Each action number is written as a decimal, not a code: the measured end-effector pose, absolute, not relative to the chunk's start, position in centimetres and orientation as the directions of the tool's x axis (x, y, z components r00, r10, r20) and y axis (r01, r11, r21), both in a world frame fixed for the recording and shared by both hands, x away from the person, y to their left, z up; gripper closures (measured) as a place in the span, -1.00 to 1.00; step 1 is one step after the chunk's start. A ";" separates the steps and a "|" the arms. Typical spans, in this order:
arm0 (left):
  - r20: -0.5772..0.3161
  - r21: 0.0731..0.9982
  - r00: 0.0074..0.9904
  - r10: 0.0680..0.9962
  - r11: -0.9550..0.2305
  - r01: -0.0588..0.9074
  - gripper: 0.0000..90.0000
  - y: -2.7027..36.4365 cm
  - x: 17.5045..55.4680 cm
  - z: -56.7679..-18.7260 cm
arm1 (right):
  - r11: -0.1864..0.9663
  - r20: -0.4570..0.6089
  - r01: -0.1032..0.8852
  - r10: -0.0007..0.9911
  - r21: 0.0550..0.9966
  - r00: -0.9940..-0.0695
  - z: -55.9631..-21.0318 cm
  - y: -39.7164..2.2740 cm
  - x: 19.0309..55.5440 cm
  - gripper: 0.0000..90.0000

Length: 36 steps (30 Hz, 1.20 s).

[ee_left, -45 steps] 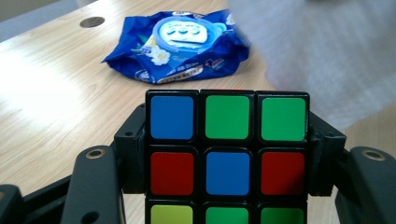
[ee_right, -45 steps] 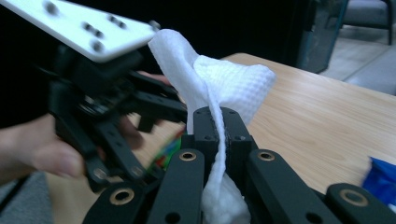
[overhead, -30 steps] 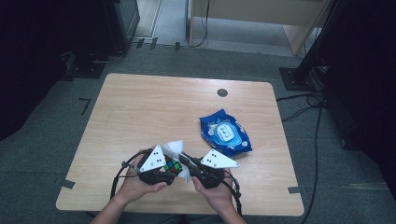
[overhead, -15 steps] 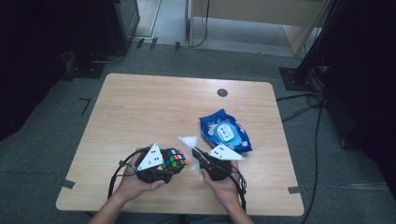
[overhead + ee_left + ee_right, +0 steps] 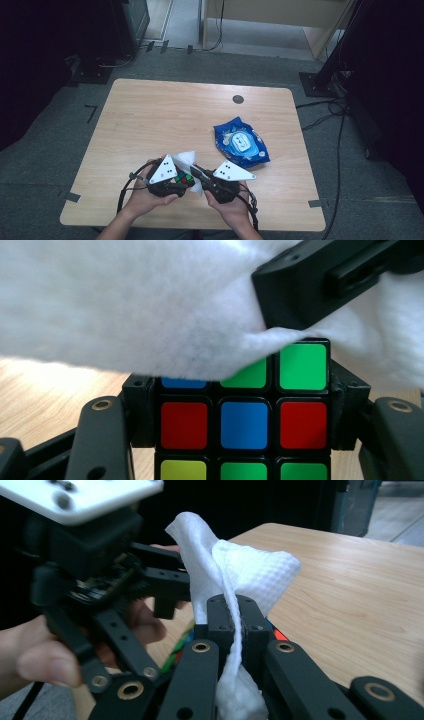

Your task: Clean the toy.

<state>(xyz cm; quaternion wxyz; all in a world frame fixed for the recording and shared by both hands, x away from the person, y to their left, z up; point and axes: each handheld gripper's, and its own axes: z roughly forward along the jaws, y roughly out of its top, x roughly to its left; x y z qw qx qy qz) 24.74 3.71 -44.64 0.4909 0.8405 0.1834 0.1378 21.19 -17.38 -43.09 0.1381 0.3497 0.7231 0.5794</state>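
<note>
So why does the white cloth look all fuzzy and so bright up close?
In the left gripper view the white wipe sits very near the lens, so it blurs and glares, while the cube stays sharp. In the right gripper view its weave is crisp. The high view is dim with dark edges.

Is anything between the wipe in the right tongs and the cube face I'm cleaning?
Nothing visible. The white wipe, pinched in the right tongs, already drapes onto the top row of the cube held by the left tongs.
</note>
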 end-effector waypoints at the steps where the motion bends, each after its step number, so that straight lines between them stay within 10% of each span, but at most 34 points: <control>1: 0.050 0.876 0.894 0.444 -0.449 0.174 -0.24 3.8 24.8 -44.6 | 0.079 0.210 0.349 0.669 0.934 -0.713 -43.2 -17.4 21.3 0.95; 25: 0.035 0.878 0.887 0.460 -0.438 0.192 -0.24 4.4 25.2 -44.5 | 0.142 0.187 0.525 0.831 0.839 -0.524 -47.0 -21.4 25.3 0.93; 32: 0.039 0.880 0.883 0.467 -0.435 0.191 -0.24 4.7 25.3 -44.5 | 0.109 0.169 0.492 0.857 0.864 -0.487 -46.2 -21.3 25.1 0.28; 36: 0.037 0.882 0.880 0.473 -0.430 0.194 -0.24 4.8 25.4 -44.5 | 0.098 0.175 0.465 0.843 0.880 -0.508 -45.3 -21.0 24.5 0.38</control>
